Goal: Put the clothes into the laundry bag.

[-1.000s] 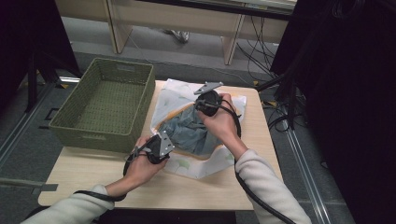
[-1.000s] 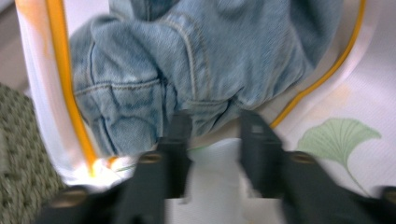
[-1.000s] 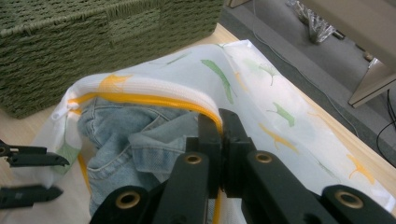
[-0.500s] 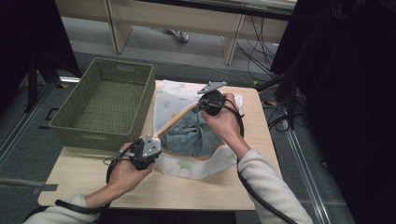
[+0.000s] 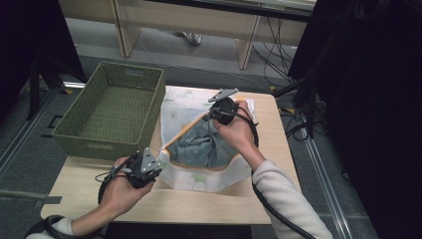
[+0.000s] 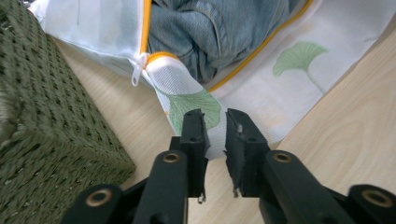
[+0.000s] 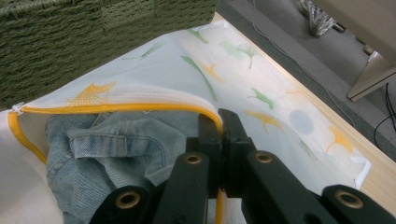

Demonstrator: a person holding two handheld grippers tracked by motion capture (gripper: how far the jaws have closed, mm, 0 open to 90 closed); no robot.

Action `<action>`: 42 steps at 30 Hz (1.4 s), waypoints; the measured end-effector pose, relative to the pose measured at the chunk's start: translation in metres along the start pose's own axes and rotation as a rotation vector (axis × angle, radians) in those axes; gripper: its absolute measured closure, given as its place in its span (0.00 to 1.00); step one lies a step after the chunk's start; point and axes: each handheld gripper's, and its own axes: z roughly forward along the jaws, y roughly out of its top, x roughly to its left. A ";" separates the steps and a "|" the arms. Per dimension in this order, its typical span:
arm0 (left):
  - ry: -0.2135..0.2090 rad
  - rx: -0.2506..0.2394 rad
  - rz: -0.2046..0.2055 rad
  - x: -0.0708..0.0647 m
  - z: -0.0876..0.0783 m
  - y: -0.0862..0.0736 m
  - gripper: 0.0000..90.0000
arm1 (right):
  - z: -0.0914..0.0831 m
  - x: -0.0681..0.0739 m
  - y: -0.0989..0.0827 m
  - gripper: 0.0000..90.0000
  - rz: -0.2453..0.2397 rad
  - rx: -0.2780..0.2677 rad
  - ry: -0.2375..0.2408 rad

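A white mesh laundry bag (image 5: 199, 177) with leaf prints and a yellow zipper rim lies on the wooden table (image 5: 268, 199). A blue denim garment (image 5: 199, 147) sits inside its wide mouth. My left gripper (image 5: 155, 168) is at the bag's near-left corner. In the left gripper view that corner (image 6: 187, 105) runs between the jaws of the left gripper (image 6: 215, 126), which pinch it. At the far side my right gripper (image 5: 211, 113) holds the rim up. In the right gripper view the right gripper (image 7: 220, 122) is shut on the yellow zipper edge (image 7: 140, 108), above the denim garment (image 7: 116, 140).
A green woven basket (image 5: 107, 144) stands on the table's left, close to the bag and to my left gripper; its wall (image 6: 46, 121) is just left of the jaws. A white zipper pull (image 6: 136, 74) hangs at the bag's corner. Cables lie on the floor at right (image 5: 298, 124).
My left gripper has drawn back to the left and toward the person, taking the bag's corner along. The right gripper stays shut on the rim and has shifted slightly farther away.
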 end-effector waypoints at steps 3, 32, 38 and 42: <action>0.003 -0.056 -0.016 0.000 -0.009 0.004 0.80 | 0.000 0.001 0.000 1.00 -0.001 -0.003 0.000; -0.020 -0.096 0.228 -0.056 0.107 0.064 0.54 | 0.002 0.014 0.006 1.00 -0.021 -0.002 0.029; 0.109 -0.166 0.242 -0.061 0.108 0.057 0.43 | 0.003 0.015 0.004 1.00 -0.022 -0.001 0.038; 0.094 -0.088 0.252 -0.058 0.114 0.054 0.31 | 0.002 0.014 0.005 1.00 -0.021 -0.002 0.036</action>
